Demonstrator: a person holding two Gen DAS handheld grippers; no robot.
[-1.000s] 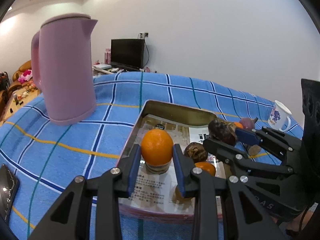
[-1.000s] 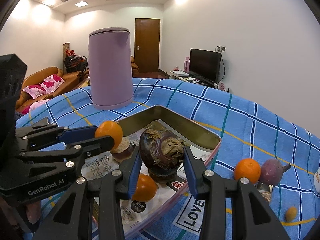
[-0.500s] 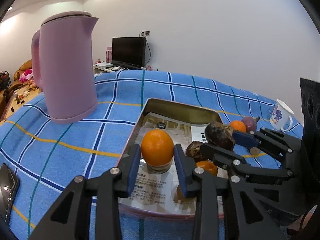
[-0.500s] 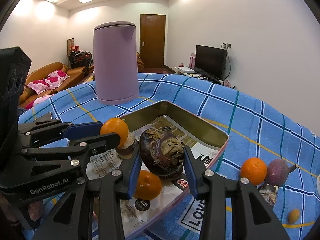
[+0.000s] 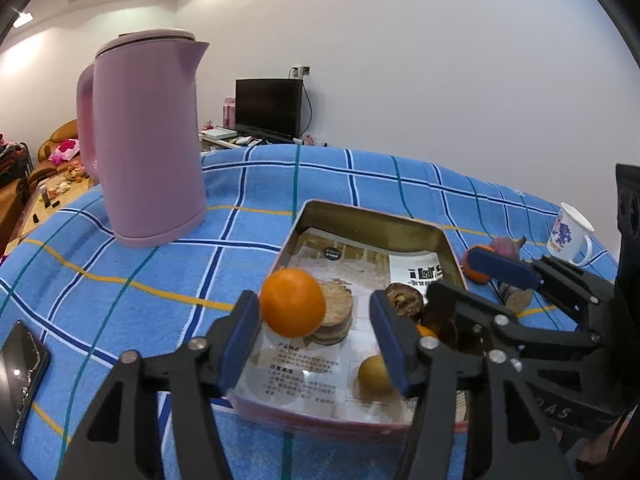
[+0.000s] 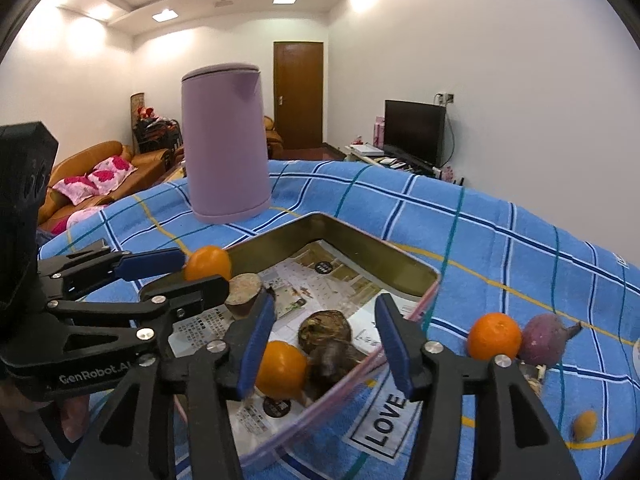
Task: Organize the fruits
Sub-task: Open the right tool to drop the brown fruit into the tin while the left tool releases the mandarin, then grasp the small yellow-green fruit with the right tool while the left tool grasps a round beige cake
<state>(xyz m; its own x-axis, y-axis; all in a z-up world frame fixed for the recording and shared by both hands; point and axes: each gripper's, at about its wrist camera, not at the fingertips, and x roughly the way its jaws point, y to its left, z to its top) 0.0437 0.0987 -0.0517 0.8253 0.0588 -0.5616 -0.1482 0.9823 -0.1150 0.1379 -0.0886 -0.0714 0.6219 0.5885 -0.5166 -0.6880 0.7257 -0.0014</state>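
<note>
A metal tray [image 5: 360, 216] lined with newspaper lies on the blue checked cloth. My left gripper [image 5: 314, 344] is opening. An orange [image 5: 292, 302] sits between its jaws on a cut brown tuber [image 5: 334, 316], leaning at the left pad and clear of the right one. My right gripper [image 6: 325, 344] is opening too, over the tray's [image 6: 360, 236] near corner. A dark wrinkled fruit [image 6: 326, 330] lies in the tray between its jaws, untouched, beside another orange [image 6: 280, 368]. A small yellow fruit [image 5: 374, 372] also lies in the tray.
A tall pink kettle [image 5: 144, 140] stands left of the tray. A phone [image 5: 20, 372] lies at the near left edge, a white mug [image 5: 570, 234] at the far right. On the cloth right of the tray lie an orange [image 6: 494, 336], a purple tuber [image 6: 546, 340] and a small yellow fruit [image 6: 585, 424].
Both grippers have spread their jaws. The left let go of the orange, which tipped left on the tuber. The right released the dark fruit, which dropped into the tray.
</note>
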